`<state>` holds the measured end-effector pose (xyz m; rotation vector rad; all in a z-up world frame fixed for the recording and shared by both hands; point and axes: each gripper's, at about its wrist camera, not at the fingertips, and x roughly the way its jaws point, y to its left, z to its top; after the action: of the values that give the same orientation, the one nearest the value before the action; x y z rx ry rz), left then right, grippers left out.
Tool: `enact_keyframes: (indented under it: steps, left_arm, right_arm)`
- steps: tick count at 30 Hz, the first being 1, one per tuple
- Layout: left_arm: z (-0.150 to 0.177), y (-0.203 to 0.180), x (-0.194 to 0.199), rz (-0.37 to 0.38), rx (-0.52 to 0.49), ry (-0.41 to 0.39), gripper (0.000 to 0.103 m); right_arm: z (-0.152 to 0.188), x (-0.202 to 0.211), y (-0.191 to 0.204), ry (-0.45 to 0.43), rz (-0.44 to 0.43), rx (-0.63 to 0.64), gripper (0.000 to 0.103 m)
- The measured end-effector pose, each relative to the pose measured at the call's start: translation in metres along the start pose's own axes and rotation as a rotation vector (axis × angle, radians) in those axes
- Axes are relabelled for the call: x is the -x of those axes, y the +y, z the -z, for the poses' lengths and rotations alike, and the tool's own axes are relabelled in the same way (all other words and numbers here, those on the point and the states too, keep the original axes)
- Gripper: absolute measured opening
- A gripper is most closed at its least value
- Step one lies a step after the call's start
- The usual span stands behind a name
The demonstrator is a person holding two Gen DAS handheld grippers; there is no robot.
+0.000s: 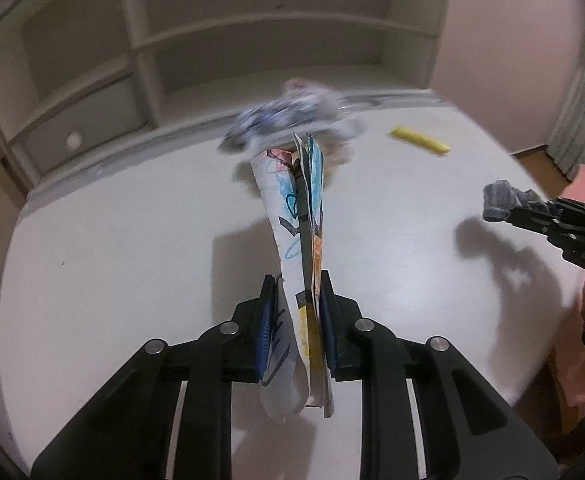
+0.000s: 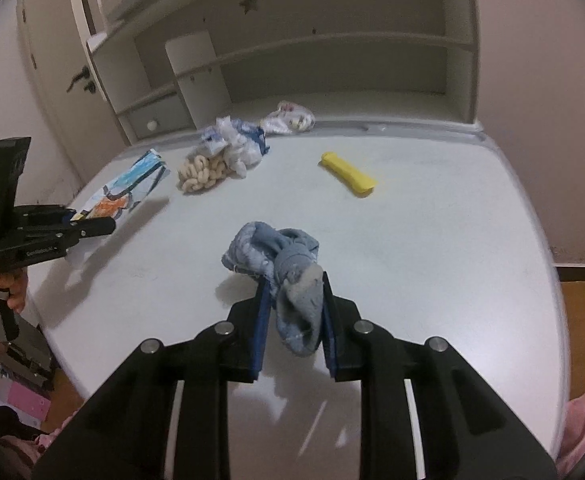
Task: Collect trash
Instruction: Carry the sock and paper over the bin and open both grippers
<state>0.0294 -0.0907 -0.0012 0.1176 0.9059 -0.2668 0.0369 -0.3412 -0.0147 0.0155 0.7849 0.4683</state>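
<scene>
my left gripper [image 1: 294,320] had its jaws pinching a folded crayon drawing [image 1: 292,208], long axis running straight out from the jaws, lifted clear of the table [image 1: 112,240]. my right gripper [image 2: 292,316] had its jaws clamped on a balled blue sock [image 2: 288,276], also off the surface. the loose trash lay ahead: a crumpled wrapper [image 2: 236,144] over a beige knotted bit [image 2: 200,174] nearer my left hand, a yellow bar [image 2: 348,174] nearer my right.
</scene>
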Motion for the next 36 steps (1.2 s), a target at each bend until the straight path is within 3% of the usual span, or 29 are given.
enact_keyframes:
  steps: [4,8,9,11,13,15,16,19,21,24,34,36]
  left_arm:
    - [-0.001,-0.066,0.017,0.113,-0.127,-0.021,0.021]
    - [0.005,-0.161,0.023,0.284,-0.274,-0.025,0.021]
    - [0.015,-0.200,0.021,0.373,-0.333,0.003,0.021]
    - [0.034,-0.249,0.015,0.473,-0.412,0.061,0.021]
    - [0.067,-0.307,-0.004,0.589,-0.493,0.184,0.022]
    - [0.101,-0.347,-0.032,0.654,-0.545,0.314,0.022]
    - [0.124,-0.366,-0.058,0.669,-0.557,0.407,0.022]
    - [0.167,-0.388,-0.112,0.638,-0.535,0.567,0.022]
    - [0.181,-0.397,-0.127,0.636,-0.524,0.592,0.022]
    - [0.186,-0.404,-0.138,0.666,-0.468,0.631,0.022]
    - [0.185,-0.408,-0.139,0.663,-0.469,0.638,0.022]
    - [0.186,-0.409,-0.139,0.649,-0.479,0.634,0.027]
  right_arm:
    - [0.016,0.070,-0.007,-0.078,0.032,0.038,0.023]
    - [0.051,0.147,-0.029,-0.105,0.194,0.042,0.023]
    - [0.068,0.168,-0.044,-0.084,0.269,0.011,0.023]
    - [0.092,0.188,-0.063,-0.046,0.327,-0.044,0.023]
    - [0.130,0.199,-0.090,0.020,0.337,-0.156,0.023]
    - [0.173,0.191,-0.110,0.103,0.313,-0.261,0.023]
    - [0.198,0.182,-0.119,0.140,0.300,-0.312,0.023]
    - [0.266,0.152,-0.149,0.198,0.280,-0.514,0.023]
    - [0.293,0.134,-0.162,0.275,0.259,-0.589,0.023]
    - [0.306,0.126,-0.168,0.328,0.284,-0.573,0.023]
    - [0.328,0.115,-0.180,0.355,0.230,-0.662,0.023]
    - [0.328,0.115,-0.181,0.364,0.230,-0.668,0.023]
